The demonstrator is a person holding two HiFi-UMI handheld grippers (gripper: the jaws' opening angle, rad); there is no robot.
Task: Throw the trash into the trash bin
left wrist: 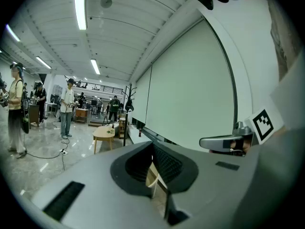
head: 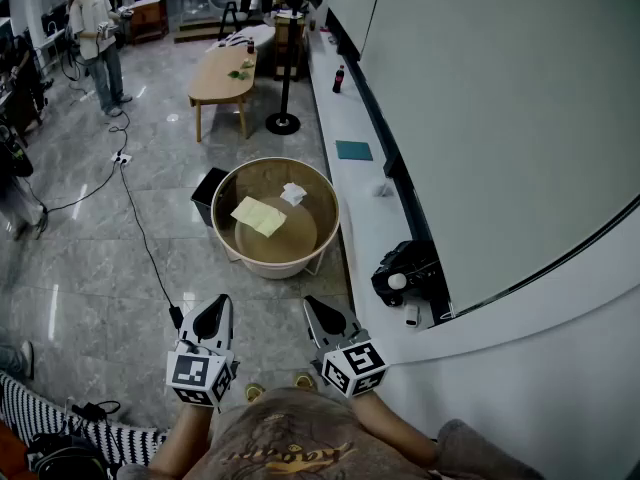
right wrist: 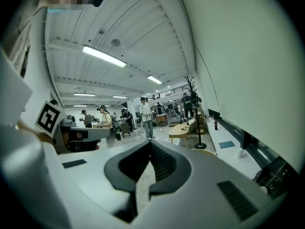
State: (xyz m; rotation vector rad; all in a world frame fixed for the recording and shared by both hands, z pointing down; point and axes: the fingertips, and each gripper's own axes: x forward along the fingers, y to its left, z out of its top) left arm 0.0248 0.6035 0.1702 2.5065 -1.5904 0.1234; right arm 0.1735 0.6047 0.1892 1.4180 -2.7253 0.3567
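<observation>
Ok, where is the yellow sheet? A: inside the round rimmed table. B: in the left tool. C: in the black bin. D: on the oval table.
A: the yellow sheet lies flat inside the round rimmed table, beside crumpled white paper.

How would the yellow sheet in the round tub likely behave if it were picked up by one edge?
The yellow sheet looks thin and flat, so it is probably light and floppy, drooping if lifted. Lying flat in the round tub, its edge may be hard to catch.
</observation>
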